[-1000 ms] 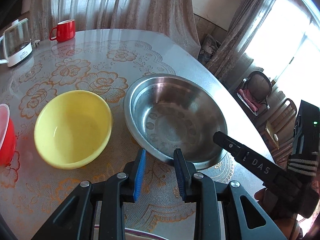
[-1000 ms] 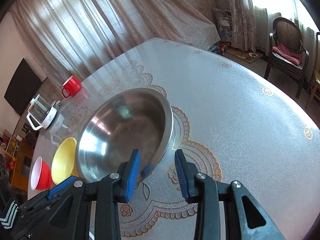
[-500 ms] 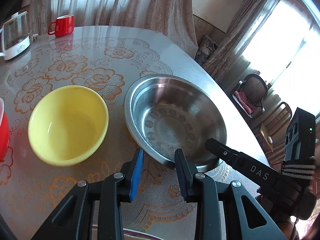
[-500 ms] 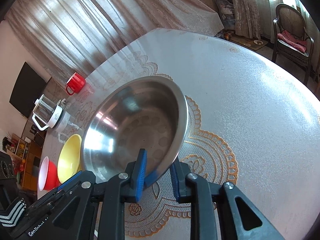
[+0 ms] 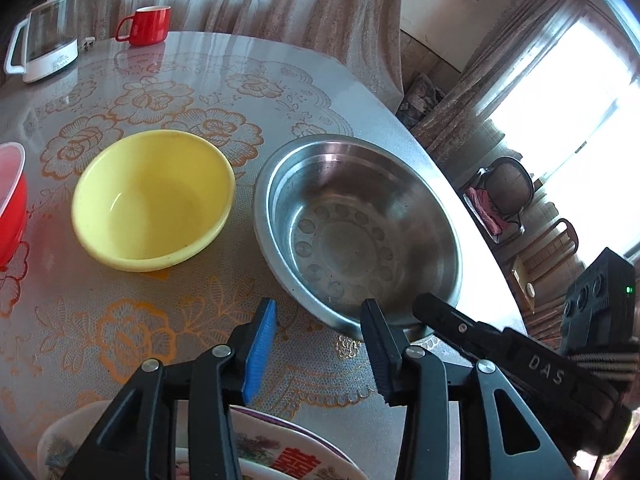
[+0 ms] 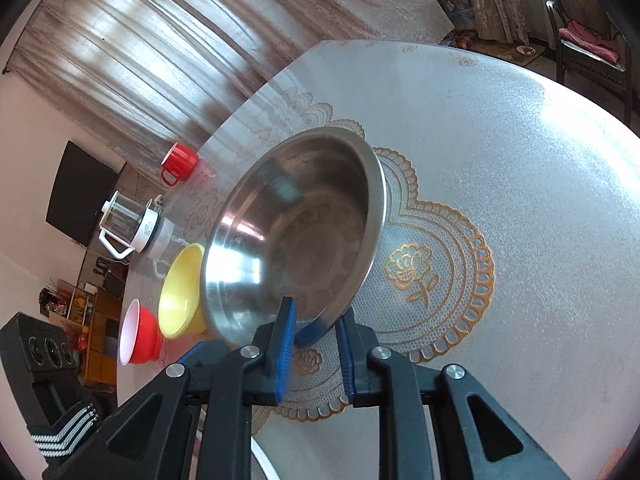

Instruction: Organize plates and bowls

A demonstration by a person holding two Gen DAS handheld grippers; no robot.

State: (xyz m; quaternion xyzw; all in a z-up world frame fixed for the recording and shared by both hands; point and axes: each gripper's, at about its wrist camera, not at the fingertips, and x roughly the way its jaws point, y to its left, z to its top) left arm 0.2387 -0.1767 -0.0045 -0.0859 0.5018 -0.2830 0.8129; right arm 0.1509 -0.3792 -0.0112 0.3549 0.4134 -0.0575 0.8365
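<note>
A steel bowl (image 5: 360, 232) stands right of centre on the flowered table, beside a yellow bowl (image 5: 152, 200) and a red bowl (image 5: 12, 208) further left. My right gripper (image 6: 316, 316) straddles the steel bowl's (image 6: 296, 236) near rim, one blue pad inside and one outside. Its jaws are closing and the pads meet the rim. From the left wrist view one of its fingers (image 5: 448, 316) shows at that rim. My left gripper (image 5: 320, 312) hovers just short of the steel bowl, jaws opening, with only tablecloth between them. A decorated plate (image 5: 280, 452) lies under it at the near edge.
A red mug (image 5: 146, 26) and a glass kettle (image 5: 48, 36) stand at the far side of the table. The table edge (image 5: 472, 208) curves close behind the steel bowl on the right, with chairs (image 5: 504, 192) beyond it. Bare cloth (image 6: 500, 160) stretches right of the bowl.
The right gripper's jaws have narrowed onto the steel bowl's near rim. The left gripper's jaws have spread wider, and it has turned slightly.
</note>
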